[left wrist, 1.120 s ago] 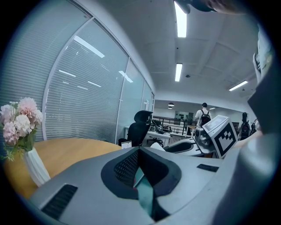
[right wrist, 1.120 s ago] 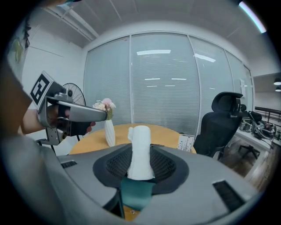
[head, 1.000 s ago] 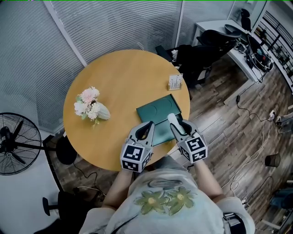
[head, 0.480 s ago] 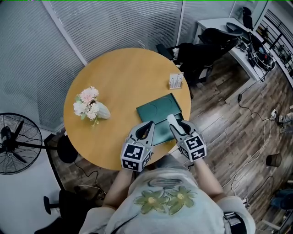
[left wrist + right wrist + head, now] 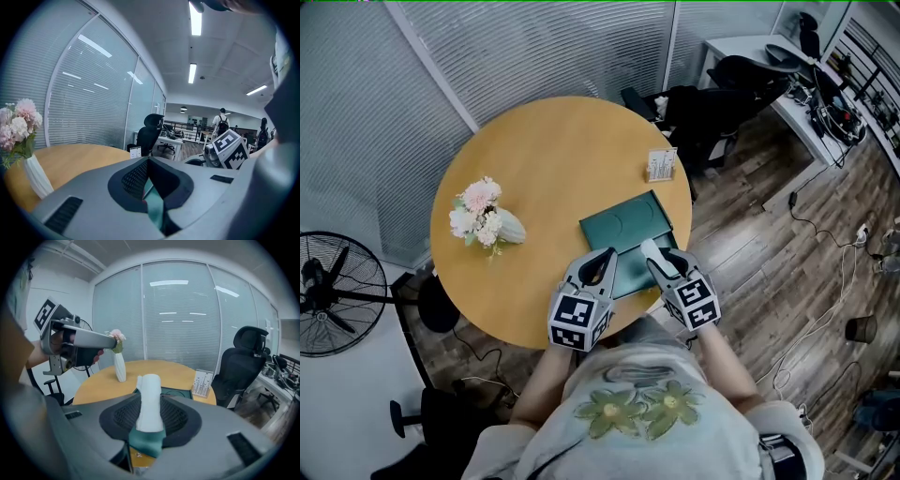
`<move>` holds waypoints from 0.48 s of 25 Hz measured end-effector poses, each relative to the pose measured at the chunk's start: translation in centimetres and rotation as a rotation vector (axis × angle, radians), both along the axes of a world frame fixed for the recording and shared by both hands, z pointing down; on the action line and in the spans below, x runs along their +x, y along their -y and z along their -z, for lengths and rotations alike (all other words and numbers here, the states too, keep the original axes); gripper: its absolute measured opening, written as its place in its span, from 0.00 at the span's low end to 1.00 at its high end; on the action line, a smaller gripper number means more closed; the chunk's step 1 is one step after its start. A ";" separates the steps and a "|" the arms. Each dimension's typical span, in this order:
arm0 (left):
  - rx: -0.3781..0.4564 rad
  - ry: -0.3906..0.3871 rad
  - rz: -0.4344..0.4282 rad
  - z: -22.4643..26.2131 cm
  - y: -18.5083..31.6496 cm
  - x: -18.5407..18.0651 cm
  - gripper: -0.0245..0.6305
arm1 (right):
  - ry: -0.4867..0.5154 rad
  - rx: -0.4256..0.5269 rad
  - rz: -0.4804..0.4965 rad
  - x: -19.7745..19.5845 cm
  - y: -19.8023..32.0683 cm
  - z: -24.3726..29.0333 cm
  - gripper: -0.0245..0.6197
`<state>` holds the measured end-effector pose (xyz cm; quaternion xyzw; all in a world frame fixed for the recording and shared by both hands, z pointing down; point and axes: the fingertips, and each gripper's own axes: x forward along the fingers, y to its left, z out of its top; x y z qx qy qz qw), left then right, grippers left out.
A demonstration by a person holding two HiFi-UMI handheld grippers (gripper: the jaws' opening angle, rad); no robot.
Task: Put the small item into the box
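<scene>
A flat dark green box (image 5: 623, 239) lies on the round wooden table (image 5: 544, 159), near its front right edge. My right gripper (image 5: 659, 255) hovers over the box's near right corner, shut on a small white rolled item (image 5: 652, 250). In the right gripper view the white item (image 5: 150, 399) stands upright between the pads, with the green box (image 5: 176, 392) beyond and below it. My left gripper (image 5: 600, 266) is over the box's near left corner, jaws together and holding nothing. A sliver of the green box (image 5: 152, 206) shows under its jaws in the left gripper view.
A white vase of pink flowers (image 5: 486, 217) stands at the table's left. A small card stand (image 5: 659, 167) sits at the far right edge. Black office chairs (image 5: 712, 112) and a desk stand beyond the table, a fan (image 5: 328, 295) on the floor at left.
</scene>
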<state>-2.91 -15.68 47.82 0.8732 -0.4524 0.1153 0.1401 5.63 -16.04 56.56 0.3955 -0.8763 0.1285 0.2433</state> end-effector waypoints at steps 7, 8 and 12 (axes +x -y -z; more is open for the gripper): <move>-0.008 0.004 0.007 -0.1 0.4 0.1 0.04 | -0.023 -0.041 0.032 0.0 0.0 -1.6 0.25; -0.008 0.003 0.009 -0.2 0.4 0.1 0.04 | -0.026 -0.050 0.037 -0.1 -0.1 -1.9 0.25; -0.013 0.001 0.012 -0.5 0.7 0.1 0.04 | -0.033 -0.079 0.055 -0.3 -0.1 -2.9 0.25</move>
